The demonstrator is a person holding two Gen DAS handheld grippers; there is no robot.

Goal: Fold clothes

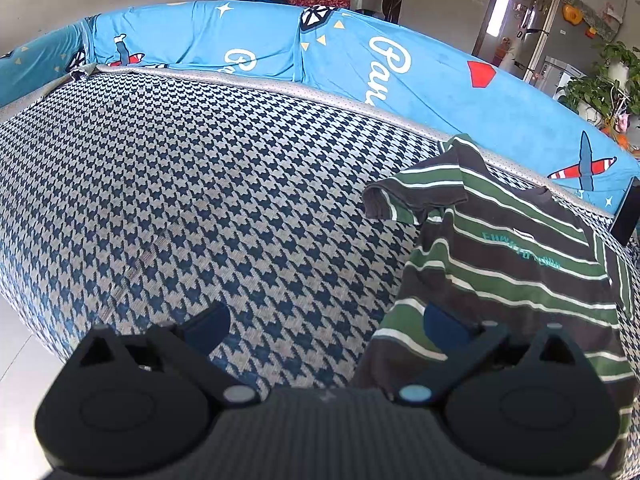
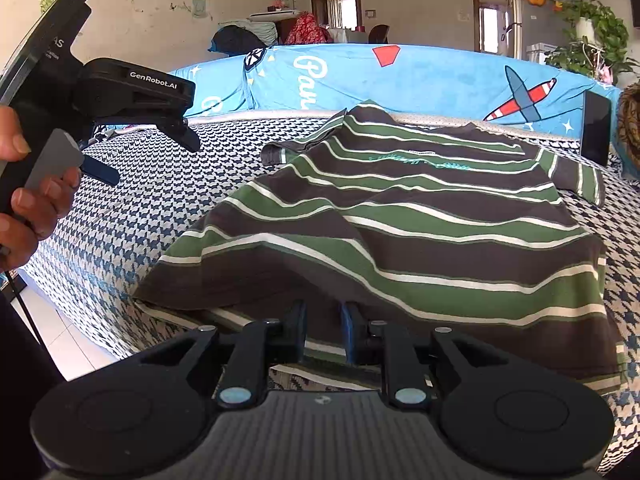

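A brown, green and white striped T-shirt (image 2: 420, 216) lies spread on the houndstooth sofa seat (image 2: 152, 184), collar toward the backrest. My right gripper (image 2: 324, 320) sits at the shirt's near hem, its blue pads close together with the hem fabric pinched between them and the cloth tenting up from there. A hand holds my left gripper (image 2: 148, 156) above the seat to the left of the shirt, open and holding nothing. In the left wrist view that gripper (image 1: 326, 326) hovers over the bare seat (image 1: 180, 200), its right finger over the shirt's (image 1: 504, 248) left edge.
A blue printed cover (image 2: 420, 76) drapes the sofa backrest. A dark flat phone-like slab (image 2: 596, 132) leans against it at the right, beside the shirt's sleeve. Potted plants (image 2: 592, 40) stand beyond. White floor tiles (image 2: 68, 344) show past the seat's left front edge.
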